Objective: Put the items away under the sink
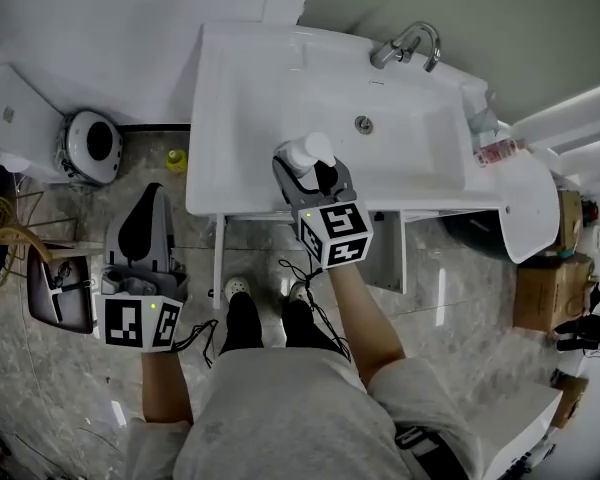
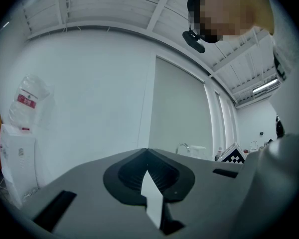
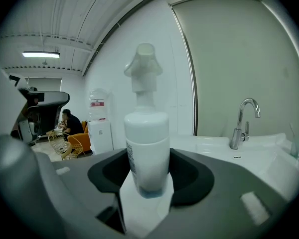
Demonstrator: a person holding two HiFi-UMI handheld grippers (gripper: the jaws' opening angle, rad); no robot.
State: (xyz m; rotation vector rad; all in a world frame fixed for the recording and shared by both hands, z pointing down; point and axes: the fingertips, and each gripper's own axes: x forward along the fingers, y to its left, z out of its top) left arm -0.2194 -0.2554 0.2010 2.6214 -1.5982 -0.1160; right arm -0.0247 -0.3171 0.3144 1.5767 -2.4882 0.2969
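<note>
Pump bottle (image 1: pixel 306 152) is upright, pinched in the right claw (image 1: pixel 305 175) at the front rim of the sink (image 1: pixel 212 118); the storage space is likely straight below. Left claw (image 1: pixel 148 230) is pressed together, empty, well off left.

My right gripper (image 1: pixel 313 173) clasps a white pump bottle (image 1: pixel 305 153) between its fingers (image 1: pixel 329 180) at the front rim of the washbasin (image 1: pixel 250 88), with the faucet (image 1: pixel 408 45) well beyond them. My left gripper (image 1: pixel 148 208) hangs over the floor (image 1: pixel 40 398).
</note>
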